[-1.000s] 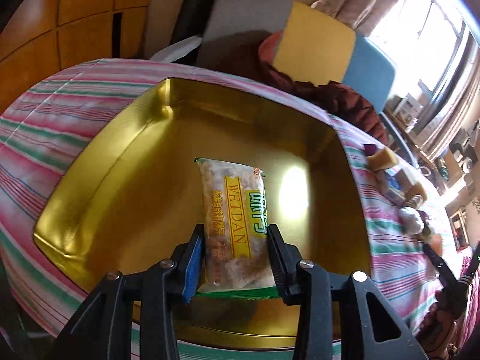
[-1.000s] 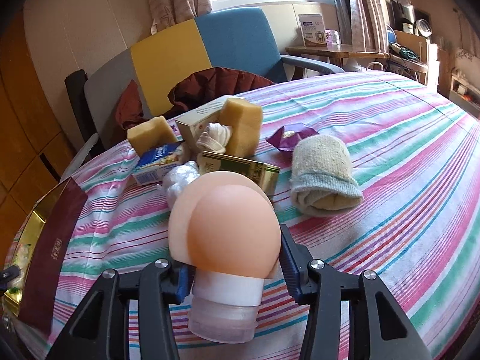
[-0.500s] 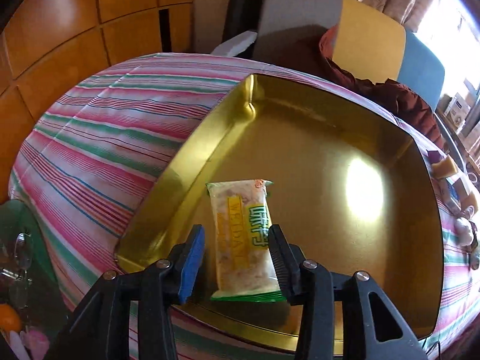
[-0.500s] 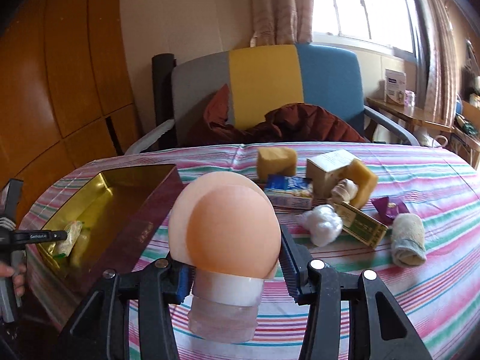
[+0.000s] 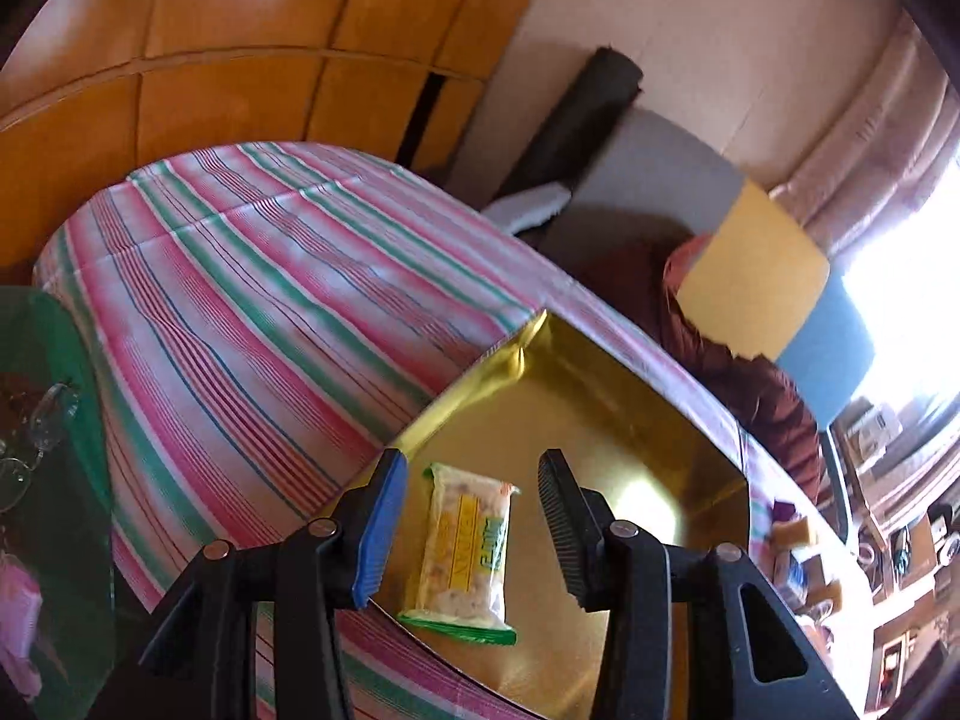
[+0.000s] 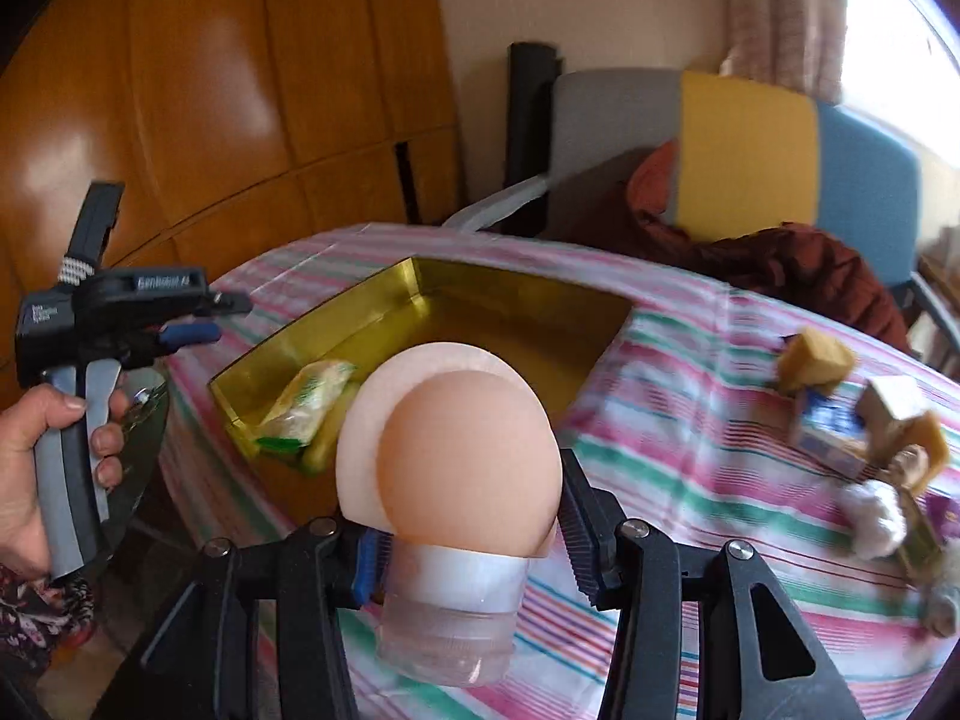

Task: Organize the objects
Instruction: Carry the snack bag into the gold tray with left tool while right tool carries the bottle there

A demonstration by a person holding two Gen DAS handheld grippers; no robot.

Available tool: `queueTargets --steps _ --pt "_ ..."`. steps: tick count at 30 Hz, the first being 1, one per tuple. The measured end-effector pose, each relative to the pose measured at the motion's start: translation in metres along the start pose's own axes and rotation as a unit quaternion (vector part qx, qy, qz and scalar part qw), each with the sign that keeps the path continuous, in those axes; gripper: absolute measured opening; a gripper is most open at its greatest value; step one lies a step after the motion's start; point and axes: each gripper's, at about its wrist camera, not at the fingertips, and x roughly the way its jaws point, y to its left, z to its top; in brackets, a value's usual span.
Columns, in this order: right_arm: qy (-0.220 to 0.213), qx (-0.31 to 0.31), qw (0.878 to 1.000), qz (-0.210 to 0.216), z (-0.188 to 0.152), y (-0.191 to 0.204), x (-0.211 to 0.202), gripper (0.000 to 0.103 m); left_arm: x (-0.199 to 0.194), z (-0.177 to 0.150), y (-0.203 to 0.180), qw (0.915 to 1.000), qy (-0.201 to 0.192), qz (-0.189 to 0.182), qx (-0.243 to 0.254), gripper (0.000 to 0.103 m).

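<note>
While most of the loose things are not yet put away, the sorting has clearly begun, and I judge it to be in an early part. The largest thing is the table with the striped cloth [image 6: 690, 480], which lies under both tools. On it, ahead of the right gripper [image 6: 462, 516] and a little to its left side, stands the gold tray [image 6: 360, 312]. It has only one thing inside: the snack packet [image 5: 465, 546], which lies flat on the tray floor near the closest wall. The left gripper [image 5: 468, 522] hangs above this packet with its jaws apart; they have just been opening, and the packet lies below the gap between them, free of both pads, so this item looks finished. In the right wrist view the same gripper is seen at the far left, in a person's hand [image 6: 36, 450], beside the tray and not over it. The right gripper is clamped on the peach bottle [image 6: 462, 480] at its neck, just above the clear cap [image 6: 450, 636], and carries it in the air in front of the tray. My guess is that the bottle goes into the tray next. To the right of this tool, well apart from the tray, a small heap of sponges, boxes and cotton [image 6: 864, 438] waits on the cloth.
</note>
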Motion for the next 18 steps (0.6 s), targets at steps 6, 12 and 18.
queueTargets --steps 6,12,18 --pt "0.06 -0.01 0.998 0.023 0.02 0.031 0.046 0.05 -0.002 0.005 0.001 1.0 -0.005 -0.005 -0.007 0.046" --pt "0.115 0.011 0.993 0.026 0.03 0.044 0.09 0.05 -0.005 0.002 -0.004 0.9999 -0.002 -0.011 -0.005 0.046" --pt "0.131 0.041 0.99 0.044 0.036 0.051 0.116 0.056 -0.007 0.001 -0.007 0.9999 -0.003 -0.014 -0.002 0.046"
